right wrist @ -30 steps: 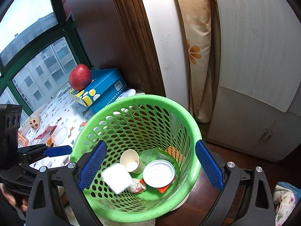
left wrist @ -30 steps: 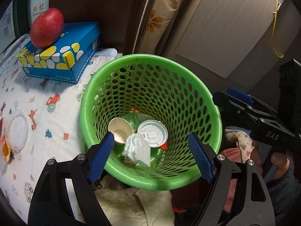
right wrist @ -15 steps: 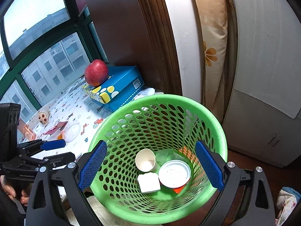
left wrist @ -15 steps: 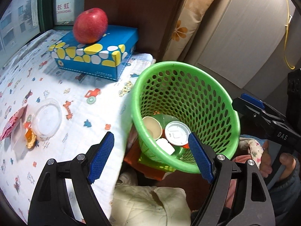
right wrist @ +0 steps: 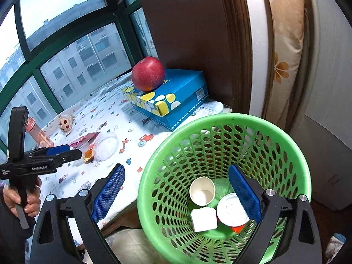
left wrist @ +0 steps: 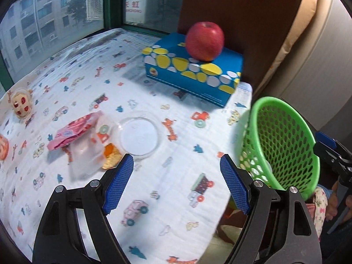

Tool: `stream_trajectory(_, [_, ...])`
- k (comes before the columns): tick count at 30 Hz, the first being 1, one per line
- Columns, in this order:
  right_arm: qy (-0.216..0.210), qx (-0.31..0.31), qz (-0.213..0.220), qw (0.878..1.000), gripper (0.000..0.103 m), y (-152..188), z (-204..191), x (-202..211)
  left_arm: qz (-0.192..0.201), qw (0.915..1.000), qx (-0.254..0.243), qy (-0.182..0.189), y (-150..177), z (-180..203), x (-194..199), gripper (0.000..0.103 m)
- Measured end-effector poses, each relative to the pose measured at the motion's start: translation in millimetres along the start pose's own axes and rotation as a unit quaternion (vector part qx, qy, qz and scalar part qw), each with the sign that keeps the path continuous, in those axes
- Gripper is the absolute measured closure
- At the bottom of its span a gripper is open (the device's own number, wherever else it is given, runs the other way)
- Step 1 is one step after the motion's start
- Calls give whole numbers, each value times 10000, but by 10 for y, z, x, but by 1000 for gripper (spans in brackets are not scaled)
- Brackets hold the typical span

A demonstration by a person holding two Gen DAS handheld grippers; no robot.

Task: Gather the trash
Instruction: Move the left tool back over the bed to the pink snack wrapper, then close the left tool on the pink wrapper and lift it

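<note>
A green perforated basket (right wrist: 222,121) (left wrist: 272,107) stands beside the table's right edge. In it lie a paper cup (right wrist: 202,192), a white lidded cup (right wrist: 230,211) and a white crumpled wad (right wrist: 203,219). On the patterned tablecloth lie a clear plastic lid (left wrist: 138,135), a pink wrapper (left wrist: 73,132), a clear bag (left wrist: 84,156) and an orange scrap (left wrist: 111,157). My left gripper (left wrist: 176,183) is open and empty above the cloth, just near of the lid. My right gripper (right wrist: 176,194) is open and empty over the basket's near rim.
A red apple (left wrist: 204,40) sits on a blue tissue box (left wrist: 193,74) at the table's back. A small doll figure (left wrist: 21,104) lies at the far left by the window. A curtain and cabinet stand behind the basket.
The white wad dropped from my left gripper into the basket. My left gripper then swung left from over the basket to above the table trash. My right gripper stayed over the basket.
</note>
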State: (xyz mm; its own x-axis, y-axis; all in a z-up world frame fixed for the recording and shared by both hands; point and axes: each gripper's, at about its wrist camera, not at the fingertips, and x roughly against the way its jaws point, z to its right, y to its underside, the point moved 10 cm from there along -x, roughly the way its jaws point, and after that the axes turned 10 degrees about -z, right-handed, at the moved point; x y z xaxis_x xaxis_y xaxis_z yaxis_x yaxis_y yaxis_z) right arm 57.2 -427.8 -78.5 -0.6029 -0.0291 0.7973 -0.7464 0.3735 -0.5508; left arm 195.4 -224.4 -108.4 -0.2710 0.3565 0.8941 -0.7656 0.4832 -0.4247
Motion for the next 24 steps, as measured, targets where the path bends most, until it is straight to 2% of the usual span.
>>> stream_trajectory(7, [-178,281,-154,9993,11,-91,-370,-221,6,9983,271,-525,-195,-819,41,23])
stream_trajectory(13, [-287,422,-307,9982,11,-147,-634,-436,-224,9968,44,-771,-240,-1244,-90,26])
stream_trajectory(17, [-328,527,-443,9971,11,-170,-808,-604,-367,9964,-25,-767,-247,-1424,-235,33])
stream_trajectory(24, [-376,729,-621,9947,11,-208,-1093,-844,-594,9951,-322,-715,-264,-1512,-524,47])
